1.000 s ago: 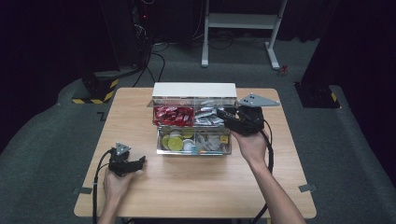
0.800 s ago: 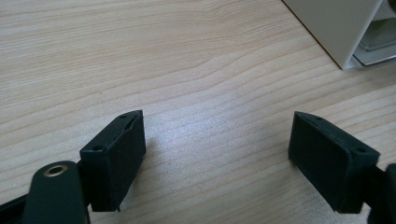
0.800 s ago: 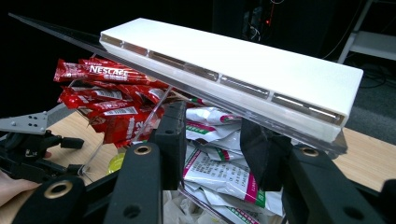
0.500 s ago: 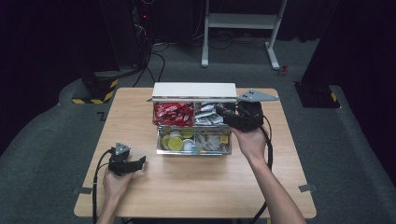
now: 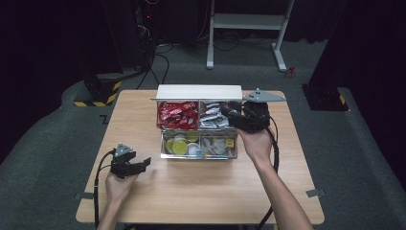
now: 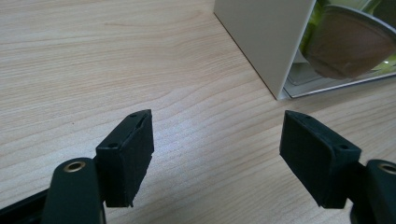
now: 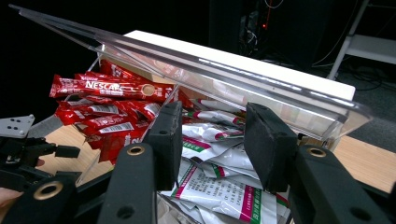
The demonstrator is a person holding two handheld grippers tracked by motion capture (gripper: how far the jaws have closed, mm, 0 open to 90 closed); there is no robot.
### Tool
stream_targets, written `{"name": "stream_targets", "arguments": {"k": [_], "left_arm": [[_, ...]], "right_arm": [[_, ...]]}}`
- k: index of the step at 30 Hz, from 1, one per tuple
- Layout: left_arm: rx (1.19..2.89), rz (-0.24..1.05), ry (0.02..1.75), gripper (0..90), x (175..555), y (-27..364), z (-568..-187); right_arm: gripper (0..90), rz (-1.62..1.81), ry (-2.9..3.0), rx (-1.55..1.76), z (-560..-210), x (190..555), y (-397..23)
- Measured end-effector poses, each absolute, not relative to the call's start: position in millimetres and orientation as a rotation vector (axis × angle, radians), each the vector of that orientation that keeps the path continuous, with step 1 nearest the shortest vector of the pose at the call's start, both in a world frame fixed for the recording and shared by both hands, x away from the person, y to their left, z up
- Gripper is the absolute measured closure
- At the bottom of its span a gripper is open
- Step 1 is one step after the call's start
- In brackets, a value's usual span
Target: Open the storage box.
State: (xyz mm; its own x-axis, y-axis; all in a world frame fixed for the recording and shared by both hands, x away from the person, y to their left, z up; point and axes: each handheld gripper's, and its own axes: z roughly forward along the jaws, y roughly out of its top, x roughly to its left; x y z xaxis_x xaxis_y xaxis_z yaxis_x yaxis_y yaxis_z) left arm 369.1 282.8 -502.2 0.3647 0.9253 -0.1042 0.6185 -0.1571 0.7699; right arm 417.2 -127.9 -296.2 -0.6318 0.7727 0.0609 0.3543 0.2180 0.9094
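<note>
Right gripper (image 7: 212, 140): jaws stand part open with nothing between them; they aim down into the white-sachet compartment, just under the raised clear lid (image 7: 224, 63).
Left gripper (image 6: 217, 161): jaws spread wide and empty, set low over the bare table (image 6: 93, 60), near the box's front left corner.
White sachets (image 7: 219, 186): the thing reached for, a loose pile with green and pink print in the back right compartment of the organiser box (image 5: 198, 154), directly ahead of the right jaws and not yet touched.
Red coffee sticks (image 7: 112, 100): heaped in the back left compartment, beside the sachets, apart from the jaws.
Front compartments: round yellow-green capsules (image 5: 179, 143) on the left, pale packets on the right, behind the clear front wall.
Why the lid sits so: it is tilted up and back on its rear edge, which leaves the compartments open from above and in front, so the gripper can come in under it.
Right hand (image 5: 258, 143): reaches forward past the box's right end, wrist bent so the gripper turns left over the sachets.
Left hand (image 5: 119, 184): rests on the table well clear of the box, likely parked so as not to crowd the reach.
Step in hand: probably picking one sachet; the jaws would need to close on a single edge.
</note>
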Motion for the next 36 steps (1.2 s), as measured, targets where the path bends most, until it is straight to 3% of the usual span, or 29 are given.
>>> {"name": "stream_targets", "arguments": {"k": [10, 36], "left_arm": [[1.871, 0.479, 1.297, 33.2, 369.1, 283.1, -482.4], [1.823, 0.486, 1.063, 37.2, 366.6, 274.5, -402.1]], "right_arm": [[56.0, 1.384, 2.086, 1.046, -293.7, 419.4, -126.3], [57.1, 1.367, 2.094, 1.050, -289.8, 422.7, -125.8]]}}
